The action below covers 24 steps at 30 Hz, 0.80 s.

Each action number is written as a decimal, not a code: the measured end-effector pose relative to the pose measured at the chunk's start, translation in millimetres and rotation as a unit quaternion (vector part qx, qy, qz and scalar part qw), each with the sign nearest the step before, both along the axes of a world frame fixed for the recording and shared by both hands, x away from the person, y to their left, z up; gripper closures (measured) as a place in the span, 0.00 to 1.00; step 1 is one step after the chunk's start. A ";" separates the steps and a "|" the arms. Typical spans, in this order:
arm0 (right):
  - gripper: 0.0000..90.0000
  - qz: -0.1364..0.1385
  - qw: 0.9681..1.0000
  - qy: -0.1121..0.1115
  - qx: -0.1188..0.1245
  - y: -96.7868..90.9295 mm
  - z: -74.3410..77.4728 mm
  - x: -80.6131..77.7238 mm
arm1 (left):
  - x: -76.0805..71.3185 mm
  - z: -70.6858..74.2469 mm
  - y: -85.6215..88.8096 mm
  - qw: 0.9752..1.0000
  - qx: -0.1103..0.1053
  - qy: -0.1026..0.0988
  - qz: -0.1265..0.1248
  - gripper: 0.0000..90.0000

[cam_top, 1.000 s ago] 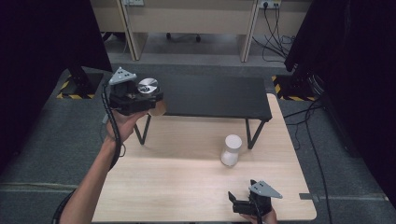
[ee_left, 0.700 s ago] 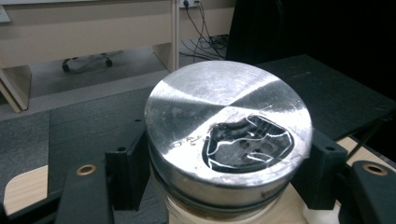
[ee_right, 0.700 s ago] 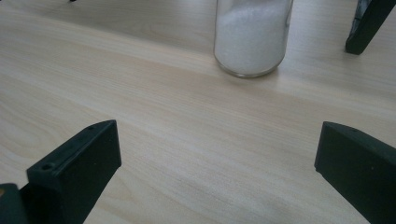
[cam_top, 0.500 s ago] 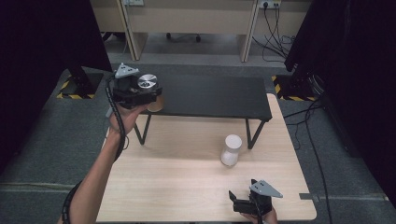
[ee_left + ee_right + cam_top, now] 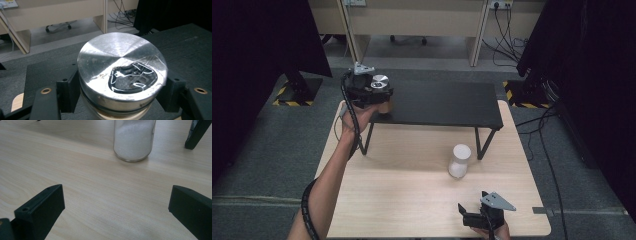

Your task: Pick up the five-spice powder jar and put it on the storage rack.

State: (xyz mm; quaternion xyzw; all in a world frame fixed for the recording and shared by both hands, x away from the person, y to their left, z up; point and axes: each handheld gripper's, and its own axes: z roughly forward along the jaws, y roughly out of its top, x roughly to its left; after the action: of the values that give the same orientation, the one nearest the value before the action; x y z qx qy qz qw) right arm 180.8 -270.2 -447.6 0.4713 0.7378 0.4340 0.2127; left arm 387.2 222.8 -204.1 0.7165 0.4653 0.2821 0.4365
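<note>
My left gripper (image 5: 373,94) is shut on a jar with a brushed silver lid (image 5: 380,81) and holds it over the left end of the black shelf (image 5: 447,102). In the left gripper view the lid (image 5: 122,65) sits between both black jaws, whose pads press the jar's sides just under it, with my left gripper (image 5: 120,100) around it. A white-filled glass jar (image 5: 460,160) stands on the wooden table (image 5: 402,200) in front of the shelf. My right gripper (image 5: 468,214) rests open near the table's front edge, facing that jar (image 5: 133,140), jaws wide apart with my right gripper (image 5: 117,205) holding nothing.
The black shelf stands on thin legs (image 5: 480,145) at the back of the table. Grey carpet surrounds the table, with cables (image 5: 557,125) on the right and pale desks (image 5: 412,20) behind.
My left hand has carried the silver-lidded jar to the right and a little farther in over the shelf's left end. The right gripper has not moved.
</note>
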 end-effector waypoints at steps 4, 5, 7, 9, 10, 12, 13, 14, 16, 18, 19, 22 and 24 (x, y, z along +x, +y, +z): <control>0.00 0.000 1.000 -0.001 0.001 -0.5 -0.1 0.1 | 4.8 -2.9 -0.3 1.000 0.000 0.005 0.008 0.34; 0.00 0.000 1.000 -0.001 0.001 -0.6 -0.1 0.1 | 6.0 -3.4 -0.1 1.000 0.001 0.006 0.010 0.34; 0.00 0.001 1.000 -0.001 0.001 -0.5 -0.1 0.2 | 6.8 -4.0 0.2 1.000 0.000 0.007 0.012 0.34; 0.00 0.001 1.000 0.000 0.001 -0.3 -0.1 0.3 | 9.0 -5.6 -0.4 1.000 0.004 0.009 0.016 0.34; 0.00 0.002 1.000 0.000 0.001 0.0 -0.2 0.6 | 9.8 -5.6 -1.7 1.000 0.008 0.010 0.018 0.34; 0.00 0.003 1.000 0.001 -0.001 1.1 0.1 1.2 | 10.3 -7.0 -2.6 1.000 0.009 0.010 0.019 0.34; 0.00 0.003 1.000 0.001 -0.001 1.2 -0.1 1.2 | 10.4 -7.7 -2.3 1.000 0.008 0.010 0.019 0.34; 0.00 0.004 1.000 0.000 -0.001 1.3 -0.1 1.2 | 10.5 -8.7 -2.6 1.000 0.007 0.010 0.019 0.34; 0.00 0.003 1.000 0.000 -0.001 1.2 -0.1 1.1 | 11.1 -10.0 -4.3 1.000 0.012 0.010 0.021 0.34; 0.00 0.002 1.000 0.001 0.000 0.8 0.0 1.1 | 11.7 -11.7 -3.8 1.000 0.010 0.010 0.021 0.34; 0.00 0.002 1.000 0.001 0.001 0.4 0.0 1.3 | 11.5 -13.0 -3.1 1.000 0.007 0.008 0.020 0.34; 0.00 0.003 1.000 0.001 0.001 0.1 -0.2 1.7 | 10.2 -15.7 -3.3 1.000 0.003 0.005 0.025 0.34; 0.00 0.004 1.000 0.002 0.002 -0.1 -0.2 2.0 | 9.3 -16.8 -4.1 1.000 0.007 0.005 0.028 0.33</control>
State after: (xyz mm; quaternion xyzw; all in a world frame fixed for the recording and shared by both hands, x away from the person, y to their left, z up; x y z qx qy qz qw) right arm 182.7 -270.3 -447.7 0.4698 0.7393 0.4350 0.2087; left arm 396.5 218.7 -220.9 0.7076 0.4851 0.2939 0.4215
